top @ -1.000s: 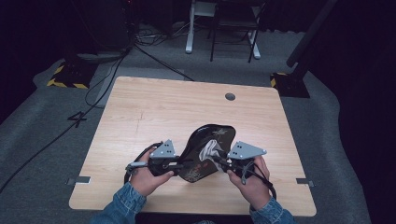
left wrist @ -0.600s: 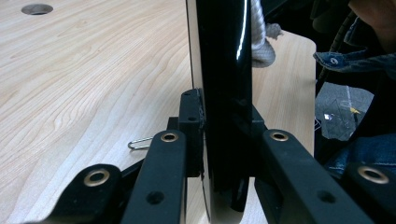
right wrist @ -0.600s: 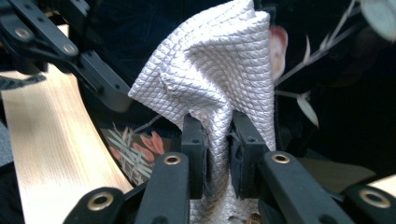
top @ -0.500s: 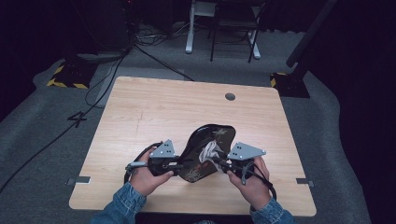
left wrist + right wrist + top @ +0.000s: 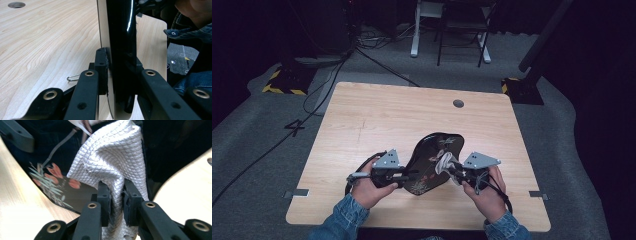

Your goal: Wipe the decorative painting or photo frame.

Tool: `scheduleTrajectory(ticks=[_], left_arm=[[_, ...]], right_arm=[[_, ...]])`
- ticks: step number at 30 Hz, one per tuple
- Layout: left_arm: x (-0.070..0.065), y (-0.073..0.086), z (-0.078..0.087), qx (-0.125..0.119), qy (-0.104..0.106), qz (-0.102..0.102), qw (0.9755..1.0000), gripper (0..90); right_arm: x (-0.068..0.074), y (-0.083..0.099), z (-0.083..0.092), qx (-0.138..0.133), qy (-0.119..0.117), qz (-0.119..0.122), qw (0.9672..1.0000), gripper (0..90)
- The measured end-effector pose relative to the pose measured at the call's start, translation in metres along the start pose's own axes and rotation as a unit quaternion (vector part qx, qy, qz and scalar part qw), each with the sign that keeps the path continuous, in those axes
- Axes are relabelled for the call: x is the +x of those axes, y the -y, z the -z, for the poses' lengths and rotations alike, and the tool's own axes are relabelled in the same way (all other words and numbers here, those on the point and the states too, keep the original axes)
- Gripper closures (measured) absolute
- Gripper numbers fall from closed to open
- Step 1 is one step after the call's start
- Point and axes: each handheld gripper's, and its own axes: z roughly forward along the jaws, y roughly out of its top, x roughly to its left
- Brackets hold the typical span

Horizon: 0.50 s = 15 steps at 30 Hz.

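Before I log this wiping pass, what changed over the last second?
Very little. The right tool, shut on the white cloth, slid slightly across the black lacquered tray toward its near edge. The left tool stayed clamped on the tray's rim, and the tray kept its place on the wooden table.

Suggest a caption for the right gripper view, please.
Right gripper pinching a quilted grey cloth against the black floral tray.

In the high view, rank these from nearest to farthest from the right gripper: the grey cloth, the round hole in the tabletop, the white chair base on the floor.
1. Grey cloth: pinched in the right gripper, over the black tray.
2. Round hole: far half of the table.
3. White chair base: beyond the table, on the floor.
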Motion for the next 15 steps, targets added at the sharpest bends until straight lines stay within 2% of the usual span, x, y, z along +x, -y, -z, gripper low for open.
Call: scheduleTrajectory(ticks=[8, 15], left_arm=[[0.0, 0.0, 0.0, 0.0, 0.001, -0.001, 1.0, 76.0], [0.0, 0.0, 0.0, -0.001, 0.004, 0.001, 1.0, 75.4]], right_arm=[[-0.014, 0.01, -0.001, 0.015, 0.015, -0.018, 0.9996, 78.4], [-0.019, 0.013, -0.001, 0.021, 0.021, -0.026, 0.9992, 78.4]])
